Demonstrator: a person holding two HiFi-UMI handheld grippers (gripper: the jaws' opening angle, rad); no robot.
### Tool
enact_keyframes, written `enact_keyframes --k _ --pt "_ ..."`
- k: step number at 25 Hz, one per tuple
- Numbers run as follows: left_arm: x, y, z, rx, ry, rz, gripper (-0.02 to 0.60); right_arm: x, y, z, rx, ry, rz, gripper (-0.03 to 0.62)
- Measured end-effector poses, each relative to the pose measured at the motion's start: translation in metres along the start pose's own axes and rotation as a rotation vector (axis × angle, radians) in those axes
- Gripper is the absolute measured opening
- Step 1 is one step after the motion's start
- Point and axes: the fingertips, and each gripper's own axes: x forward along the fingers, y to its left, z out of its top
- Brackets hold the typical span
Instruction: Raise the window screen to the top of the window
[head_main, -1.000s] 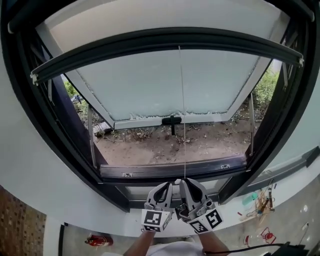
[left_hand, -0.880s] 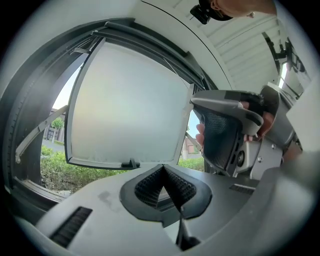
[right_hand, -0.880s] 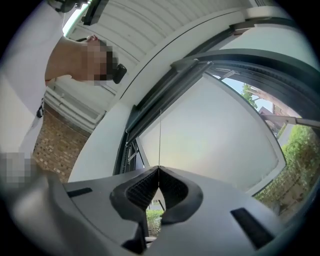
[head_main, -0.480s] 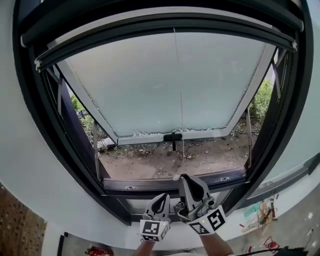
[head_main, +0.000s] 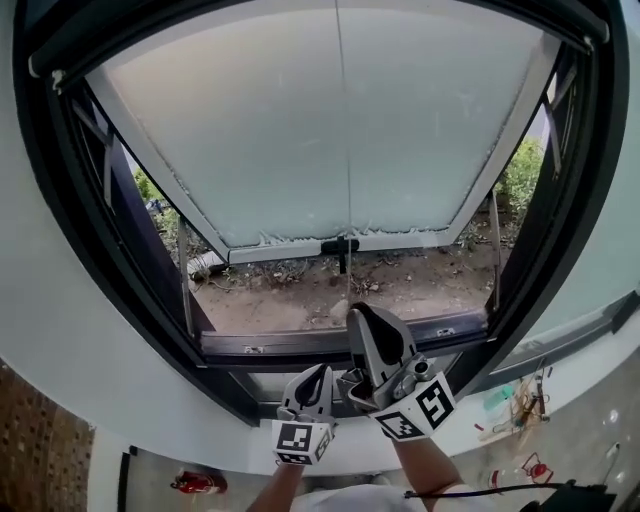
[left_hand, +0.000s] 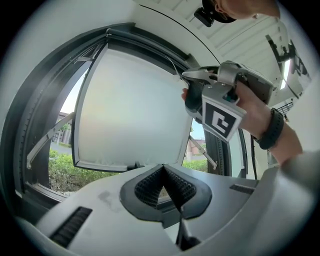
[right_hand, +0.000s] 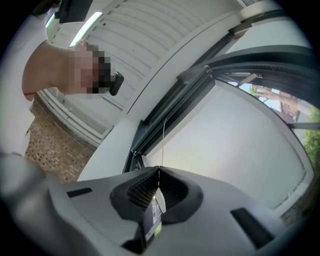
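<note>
Both closed: the right hand-held gripper (head_main: 356, 316) pinches the thin cord (head_main: 345, 180); the left hand-held gripper (head_main: 320, 371) is shut too.

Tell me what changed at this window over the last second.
The screen bar rose toward the top of the frame. The right claw, shut on the cord, lifted with it. The left claw stayed low and shut, and the outer sash stayed open.
</note>
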Motion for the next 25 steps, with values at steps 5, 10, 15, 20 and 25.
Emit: enact_keyframes --k 5,10,15,20,25 --pt "-0.004 -0.003 0.0 -0.003 -0.006 0.007 0.003 -0.045 -0.024 -0.062 0.301 0.16 -0.099 0.002" --pt "-0.005 -0.008 -0.003 -0.003 0.0 0.003 0.003 -0.109 -0.056 -0.149 -0.045 0.578 -0.331 0.002" --pt "-0.01 -0.011 -0.016 -0.008 0.028 0.014 0.003 -0.147 -0.047 -0.189 -0.301 0.814 -0.322 0.002" --pt "-0.015 -0.012 -0.019 0.002 0.037 0.029 0.003 -0.15 -0.033 -0.189 -0.267 0.783 -0.289 0.002" --pt "-0.02 -0.01 -0.023 0.008 0.05 0.045 0.003 -0.158 -0.032 -0.184 -0.255 0.769 -0.299 0.002"
